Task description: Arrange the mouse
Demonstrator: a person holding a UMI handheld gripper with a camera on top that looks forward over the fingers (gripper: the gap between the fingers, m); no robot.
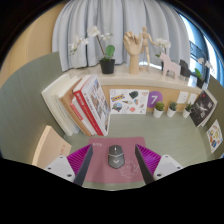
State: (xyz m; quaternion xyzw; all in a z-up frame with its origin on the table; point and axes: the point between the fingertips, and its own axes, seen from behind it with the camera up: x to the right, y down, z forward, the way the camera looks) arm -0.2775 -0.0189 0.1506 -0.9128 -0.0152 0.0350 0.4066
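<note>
A dark grey mouse [115, 154] lies on a pink mouse mat [112, 176] with a faint white drawing, on the green table [40, 130]. My gripper [112, 149] is open and low over the mat. The mouse stands between the fingers near their tips, with a gap at each side. The magenta pads [81, 162] face inward at both sides and touch nothing.
Beyond the mat, a row of leaning books [82, 106] stands at the left. Picture cards [128, 100] and small potted plants [160, 108] line a low shelf. On the shelf stand a black-potted plant [107, 62], a wooden hand model [137, 50] and a white animal figure [172, 68]. Curtains hang behind.
</note>
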